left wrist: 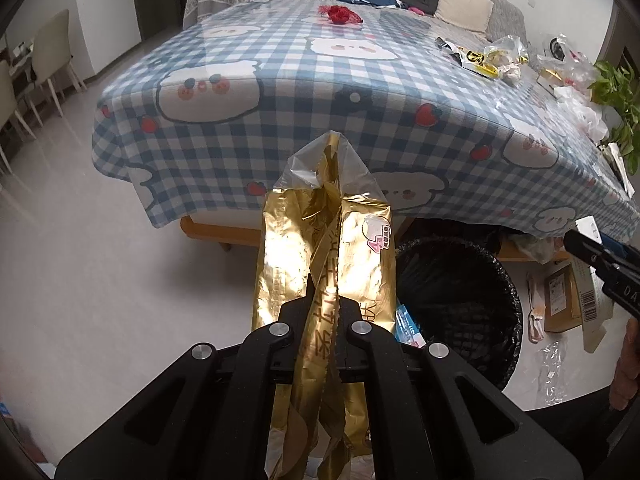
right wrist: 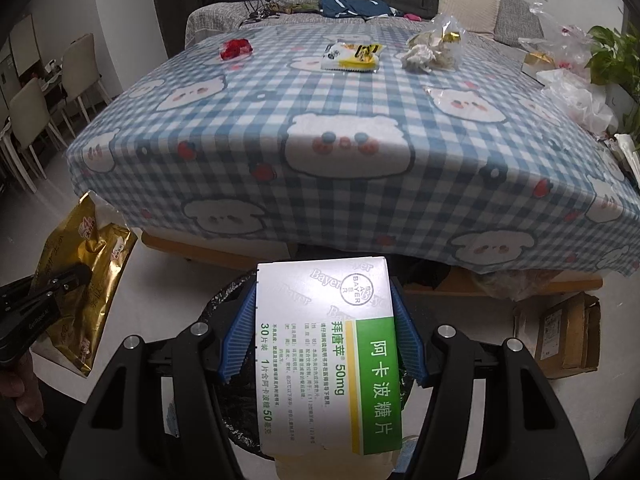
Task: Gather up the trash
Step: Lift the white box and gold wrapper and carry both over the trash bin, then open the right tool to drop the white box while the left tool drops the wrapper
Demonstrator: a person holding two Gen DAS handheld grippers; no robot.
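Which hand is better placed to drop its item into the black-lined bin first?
Right, probably. The right gripper holds the white and green medicine box directly over the bin. The left gripper holds the gold wrapper beside the bin's rim, over floor.

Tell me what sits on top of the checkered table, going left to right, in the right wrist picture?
Red scrunched thing → white and yellow snack packet → crumpled white paper next to a clear bag → small gold box → heap of white plastic bags by the green plant.
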